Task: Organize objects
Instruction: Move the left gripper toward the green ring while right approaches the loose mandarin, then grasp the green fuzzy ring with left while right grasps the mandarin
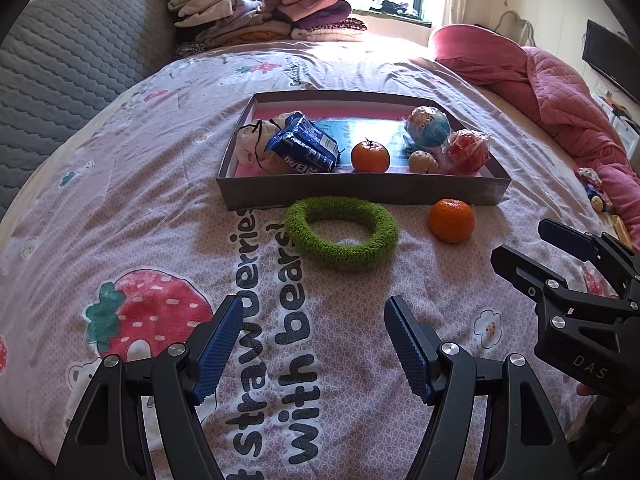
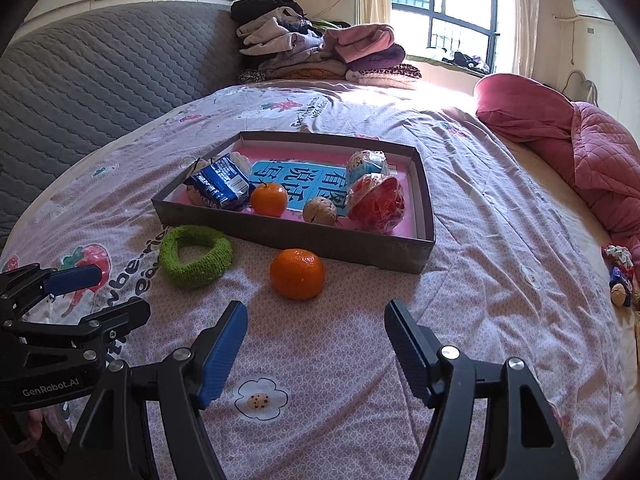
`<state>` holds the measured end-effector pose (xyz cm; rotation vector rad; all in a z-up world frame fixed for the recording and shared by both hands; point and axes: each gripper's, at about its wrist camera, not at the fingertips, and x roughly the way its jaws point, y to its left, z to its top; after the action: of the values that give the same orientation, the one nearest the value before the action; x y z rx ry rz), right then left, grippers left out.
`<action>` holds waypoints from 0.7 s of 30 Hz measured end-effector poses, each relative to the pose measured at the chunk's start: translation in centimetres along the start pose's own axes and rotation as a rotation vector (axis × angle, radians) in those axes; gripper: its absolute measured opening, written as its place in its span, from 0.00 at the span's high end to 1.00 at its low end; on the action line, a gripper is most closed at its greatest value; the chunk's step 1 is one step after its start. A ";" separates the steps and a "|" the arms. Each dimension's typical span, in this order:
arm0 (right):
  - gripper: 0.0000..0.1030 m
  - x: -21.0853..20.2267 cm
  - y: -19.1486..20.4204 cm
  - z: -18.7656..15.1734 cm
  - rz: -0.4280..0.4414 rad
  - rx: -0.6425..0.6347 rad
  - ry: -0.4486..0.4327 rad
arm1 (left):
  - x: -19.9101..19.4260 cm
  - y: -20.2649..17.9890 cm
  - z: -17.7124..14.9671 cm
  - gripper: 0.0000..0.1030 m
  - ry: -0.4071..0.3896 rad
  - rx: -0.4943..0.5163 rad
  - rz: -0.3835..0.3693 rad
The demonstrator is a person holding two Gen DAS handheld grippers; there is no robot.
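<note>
A shallow grey box lies on the bed. It holds a blue Oreo pack, an orange, a walnut, a red wrapped ball, a blue wrapped ball and a white pouch. Outside, in front of the box, lie a green knitted ring and a second orange. My left gripper is open and empty, short of the ring. My right gripper is open and empty, short of the loose orange.
The bed has a pink printed sheet. A grey padded headboard is on the left, folded clothes at the back, a pink quilt on the right. Small wrapped items lie near the right edge.
</note>
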<state>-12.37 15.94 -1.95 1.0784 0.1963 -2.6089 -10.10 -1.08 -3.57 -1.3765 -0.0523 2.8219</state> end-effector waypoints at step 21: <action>0.32 2.1 -0.6 -0.2 -0.005 0.019 0.038 | 2.3 -0.3 0.6 0.28 -0.024 0.012 -0.027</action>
<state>-13.88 16.06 -3.56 1.1360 0.1830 -2.6015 -12.03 -0.74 -5.01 -1.3294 -0.0535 2.8121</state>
